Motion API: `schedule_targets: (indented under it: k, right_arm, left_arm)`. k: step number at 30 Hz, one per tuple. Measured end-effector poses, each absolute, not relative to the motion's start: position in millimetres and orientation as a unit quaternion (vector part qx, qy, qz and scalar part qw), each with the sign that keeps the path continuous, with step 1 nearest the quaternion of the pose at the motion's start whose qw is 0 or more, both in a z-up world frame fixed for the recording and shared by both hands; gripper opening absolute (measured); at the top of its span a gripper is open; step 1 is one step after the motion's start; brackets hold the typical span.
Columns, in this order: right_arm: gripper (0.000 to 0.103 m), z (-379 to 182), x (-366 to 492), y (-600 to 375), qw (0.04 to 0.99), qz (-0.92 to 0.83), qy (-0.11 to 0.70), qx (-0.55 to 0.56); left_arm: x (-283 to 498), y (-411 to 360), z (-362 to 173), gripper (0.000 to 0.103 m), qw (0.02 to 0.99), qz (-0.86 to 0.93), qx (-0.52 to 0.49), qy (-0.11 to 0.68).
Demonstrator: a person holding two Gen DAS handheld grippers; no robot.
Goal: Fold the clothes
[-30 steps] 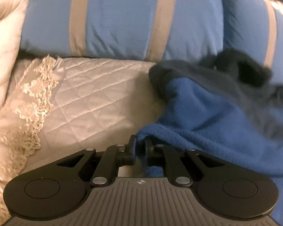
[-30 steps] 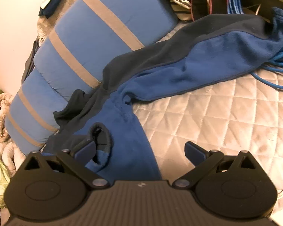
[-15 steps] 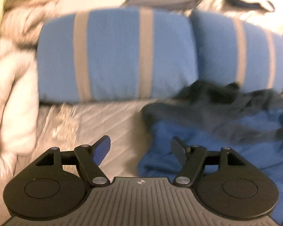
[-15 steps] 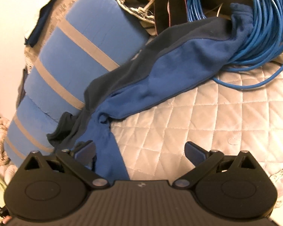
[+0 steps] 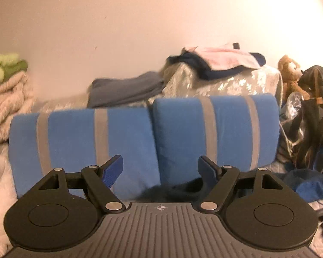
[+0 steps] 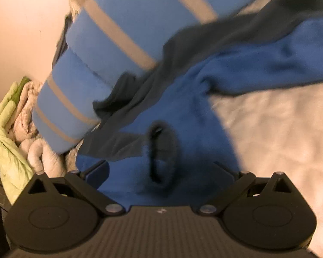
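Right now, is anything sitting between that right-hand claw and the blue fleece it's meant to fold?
Nothing visible does. The right gripper is open directly over the blue fleece, its dark cuff lying between the fingers. The striped blue pillows sit beyond the garment, against its far edge, not in the path.

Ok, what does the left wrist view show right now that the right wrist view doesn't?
Left wrist only: the open left gripper raised and looking level at the wall, with a teddy bear, a pink and navy garment on a silvery covered pile, and folded grey cloth behind.

Right wrist only: the open right gripper low over the blue fleece's cuff, the sleeve running off to the right, and the quilted bedspread.

Both: the blue pillows with grey stripes, the pale blanket with green bedding, and part of the blue fleece.
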State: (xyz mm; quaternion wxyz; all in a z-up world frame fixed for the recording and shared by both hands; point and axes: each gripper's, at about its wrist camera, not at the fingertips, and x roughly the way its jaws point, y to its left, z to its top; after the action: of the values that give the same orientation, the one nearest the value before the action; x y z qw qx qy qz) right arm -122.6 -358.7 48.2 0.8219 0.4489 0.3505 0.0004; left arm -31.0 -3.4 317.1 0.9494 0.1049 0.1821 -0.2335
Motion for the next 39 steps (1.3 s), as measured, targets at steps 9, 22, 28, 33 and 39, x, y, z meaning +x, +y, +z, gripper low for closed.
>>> schedule_targets:
  k: [9, 22, 28, 33, 39]
  right_arm:
    - [0.091, 35.1, -65.5, -330.2, 0.821, -0.065, 0.365, 0.434]
    - [0.008, 20.9, -65.1, -321.1, 0.799, -0.021, 0.370, 0.473]
    - [0.006, 6.9, -84.8, -330.0, 0.777, -0.037, 0.386, 0.496]
    - [0.006, 2.3, -86.3, -325.8, 0.778, -0.045, 0.401, 0.481]
    - [0.048, 14.0, -94.9, -334.8, 0.774, -0.051, 0.388, 0.497]
  left_arm:
    - [-36.1, -15.5, 278.6, 0.076, 0.934, -0.264, 0.096, 0.223]
    - [-20.7, -2.0, 207.1, 0.076, 0.921, -0.250, 0.056, 0.294]
    - [-21.3, 5.2, 173.2, 0.076, 0.917, -0.242, 0.051, 0.314]
    - [-17.4, 19.0, 135.2, 0.076, 0.916, -0.219, 0.017, 0.335]
    - [-16.5, 43.9, 90.7, 0.076, 0.919, -0.183, -0.021, 0.350]
